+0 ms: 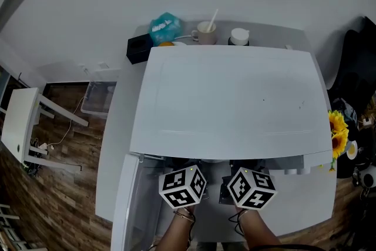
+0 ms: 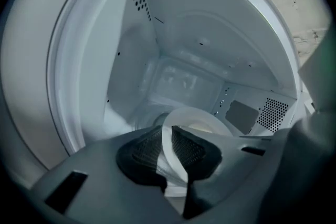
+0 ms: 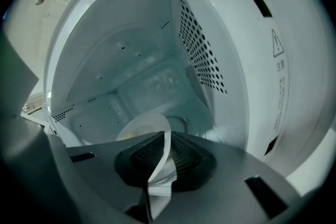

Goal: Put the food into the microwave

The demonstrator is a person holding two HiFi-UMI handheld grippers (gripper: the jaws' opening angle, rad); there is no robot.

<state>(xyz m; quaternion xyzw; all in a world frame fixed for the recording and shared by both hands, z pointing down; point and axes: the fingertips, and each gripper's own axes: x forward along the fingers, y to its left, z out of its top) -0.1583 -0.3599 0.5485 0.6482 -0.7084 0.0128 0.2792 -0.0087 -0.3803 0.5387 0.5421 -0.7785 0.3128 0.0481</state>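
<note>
Grips the plate (image 2: 195, 116) by its rim with left gripper (image 2: 169, 138) and right gripper (image 3: 163, 145) alike. Holds it lower centre, inside the microwave (image 2: 184, 34).

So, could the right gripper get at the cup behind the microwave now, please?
Probably not: the right gripper is shut on the plate at the microwave, whose body stands between it and the cup.

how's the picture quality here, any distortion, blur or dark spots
Head view: evenly lit and sharp, but the fisheye bows the microwave edges. Left gripper view: dark corners, cool dim light inside, walls strongly curved; the jaws near the lens are soft, the plate rim they pinch is clearer. Right gripper view: same vignette and bowing, the print on the front too small to read.
</note>
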